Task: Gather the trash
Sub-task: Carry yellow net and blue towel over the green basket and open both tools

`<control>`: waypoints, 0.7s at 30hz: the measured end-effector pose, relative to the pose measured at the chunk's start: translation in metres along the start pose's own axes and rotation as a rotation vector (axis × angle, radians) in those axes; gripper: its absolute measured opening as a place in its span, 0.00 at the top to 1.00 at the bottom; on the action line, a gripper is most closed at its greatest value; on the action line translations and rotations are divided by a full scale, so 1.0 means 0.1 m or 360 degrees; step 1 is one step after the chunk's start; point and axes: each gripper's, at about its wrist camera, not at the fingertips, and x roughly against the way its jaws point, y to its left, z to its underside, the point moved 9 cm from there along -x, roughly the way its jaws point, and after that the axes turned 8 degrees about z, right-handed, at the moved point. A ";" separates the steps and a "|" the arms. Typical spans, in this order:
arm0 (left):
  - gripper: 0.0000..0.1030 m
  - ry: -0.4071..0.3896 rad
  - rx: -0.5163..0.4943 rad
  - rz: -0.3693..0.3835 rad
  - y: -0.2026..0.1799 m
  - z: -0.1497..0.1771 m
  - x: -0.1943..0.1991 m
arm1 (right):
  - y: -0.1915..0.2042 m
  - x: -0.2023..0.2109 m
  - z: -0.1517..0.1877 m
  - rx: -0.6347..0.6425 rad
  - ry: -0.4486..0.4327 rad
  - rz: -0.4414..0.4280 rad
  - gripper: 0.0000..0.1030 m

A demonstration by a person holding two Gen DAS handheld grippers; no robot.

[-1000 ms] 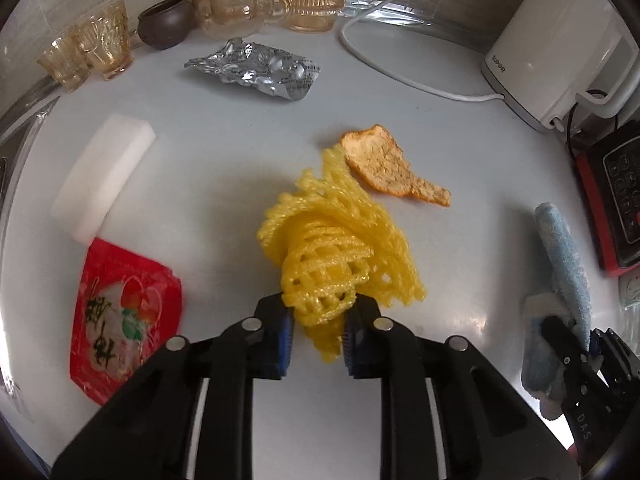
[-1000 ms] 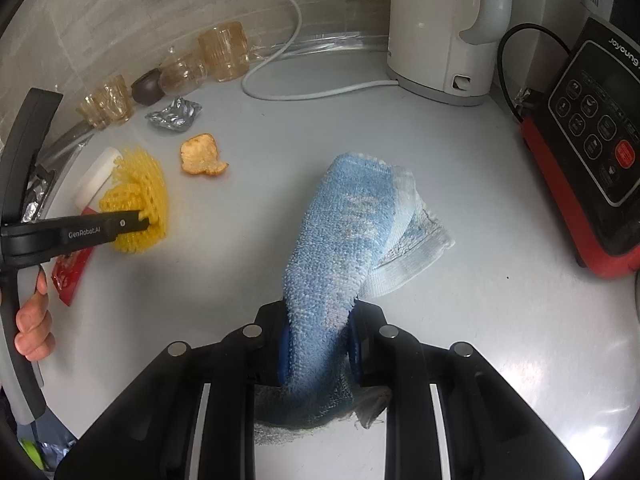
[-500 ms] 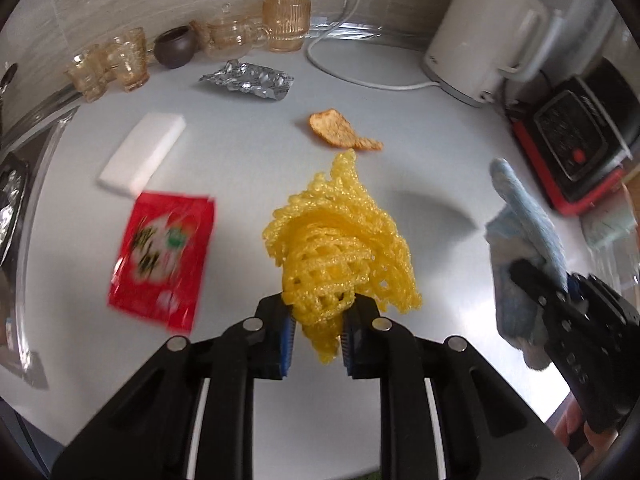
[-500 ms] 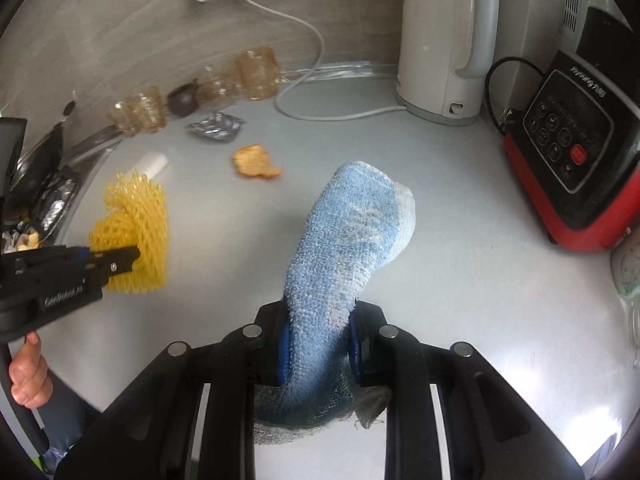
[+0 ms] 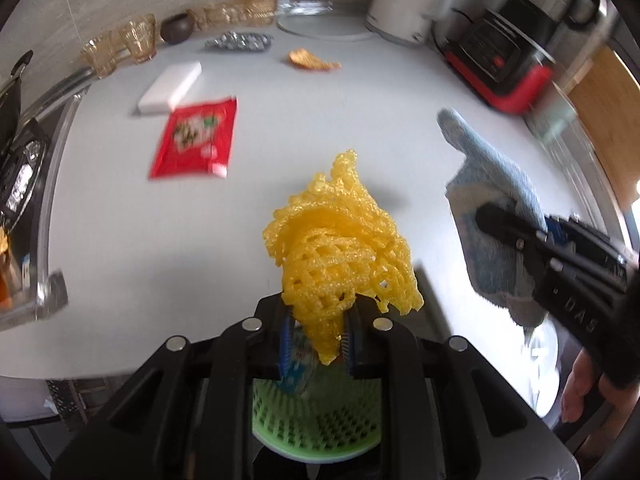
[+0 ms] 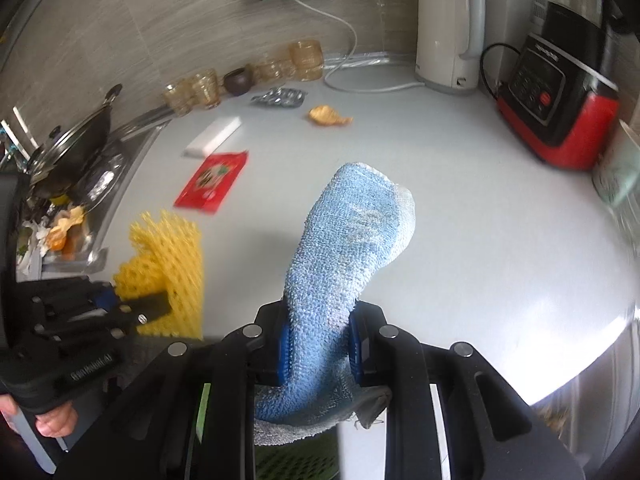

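Carrying two items at once: left gripper (image 5: 316, 344) was clamped on the yellow foam net (image 5: 340, 248), right gripper (image 6: 320, 346) clamped on the blue cloth (image 6: 344, 256). Both were held off the surface (image 5: 280, 140), near its front edge, w/ a green mesh bin (image 5: 316, 420) directly under the net. Neither dropped yet, so nothing banked afaict. Left on the surface: red packet (image 5: 196, 140), orange peel (image 5: 312, 62), crumpled foil (image 5: 236, 42). White block (image 5: 170, 86) may not be trash. Est. under halfway: two drops pending, then at least three more picks.
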 end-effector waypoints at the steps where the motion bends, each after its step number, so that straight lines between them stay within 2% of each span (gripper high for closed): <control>1: 0.81 0.0016 -0.0018 0.0011 0.00 0.11 0.01 | 0.02 0.04 0.07 -0.0012 0.0005 -0.0001 0.78; 8: 0.81 0.0124 -0.0136 0.0080 -0.01 0.81 0.06 | 0.21 0.30 0.62 -0.0129 0.0055 0.0003 0.78; 14: 0.80 0.0237 -0.0188 0.0107 0.01 1.25 -0.06 | 0.28 0.39 0.96 -0.0185 0.0092 0.0035 0.78; 15: 0.78 0.0256 -0.0188 0.0119 0.01 1.29 -0.08 | 0.28 0.41 1.00 -0.0192 0.0094 0.0037 0.78; 18: 0.61 0.0317 -0.0183 0.0136 0.02 1.44 -0.14 | 0.30 0.44 1.10 -0.0208 0.0100 0.0045 0.78; 20: 0.47 0.0317 -0.0192 0.0115 0.04 1.49 -0.13 | 0.32 0.46 1.14 -0.0212 0.0103 0.0049 0.78; 21: 0.45 0.0307 -0.0201 0.0114 0.03 1.50 -0.12 | 0.32 0.47 1.16 -0.0212 0.0105 0.0052 0.78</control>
